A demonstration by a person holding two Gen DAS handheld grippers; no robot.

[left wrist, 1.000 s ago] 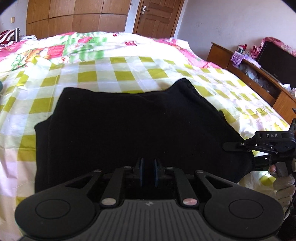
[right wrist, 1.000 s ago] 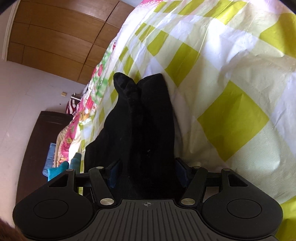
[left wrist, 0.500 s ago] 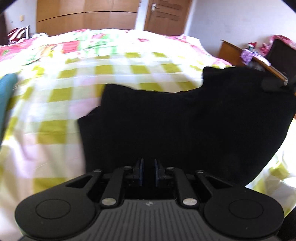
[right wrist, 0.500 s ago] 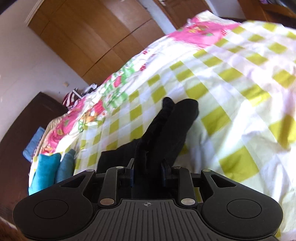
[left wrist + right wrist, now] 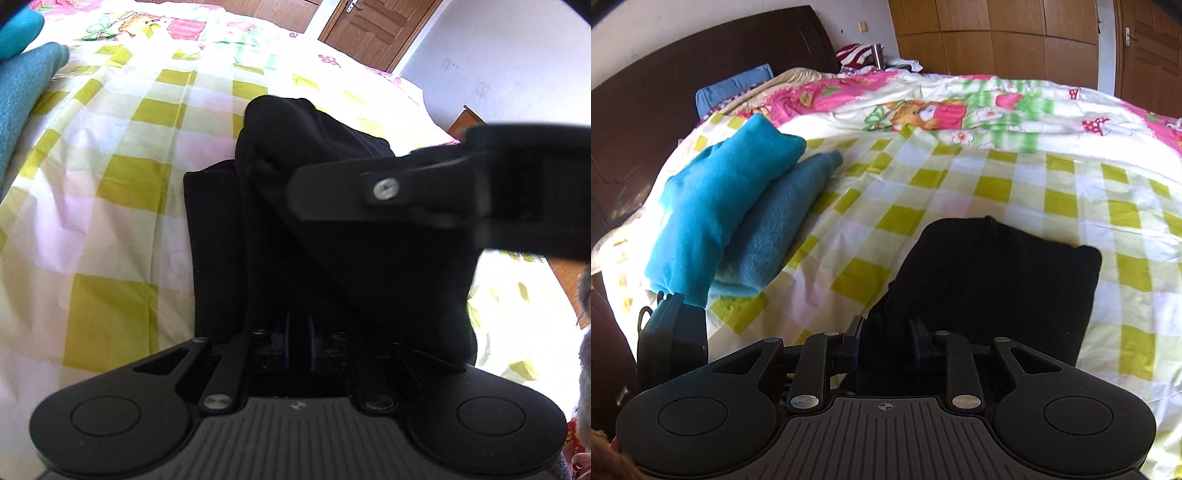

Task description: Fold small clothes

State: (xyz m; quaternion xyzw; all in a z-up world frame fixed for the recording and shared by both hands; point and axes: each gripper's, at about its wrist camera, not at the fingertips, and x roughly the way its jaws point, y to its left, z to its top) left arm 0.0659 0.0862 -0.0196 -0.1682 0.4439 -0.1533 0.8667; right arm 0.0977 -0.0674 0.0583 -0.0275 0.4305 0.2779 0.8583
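A black garment (image 5: 221, 240) lies on the checked bedsheet (image 5: 122, 177), doubled over into a narrow shape. My left gripper (image 5: 298, 341) is shut on its near edge, the blue pads almost touching through the cloth. In the right wrist view the same black garment (image 5: 997, 273) hangs from my right gripper (image 5: 884, 343), whose pads press on a bunched fold of it. The right gripper's black frame (image 5: 461, 188) crosses the left wrist view just above the garment. The left gripper's body (image 5: 672, 336) shows at the lower left of the right wrist view.
Two folded teal garments (image 5: 720, 206) lie on the sheet left of the black one, near the dark headboard (image 5: 665, 85). A blue pillow (image 5: 735, 86) and a pink patterned quilt (image 5: 923, 103) lie further back. Wooden wardrobes (image 5: 997, 33) stand behind.
My right gripper closed on the garment's right side, rolled upright, and carried it up and across to the left, over the rest of the cloth. The left gripper shifted sideways, still gripping.
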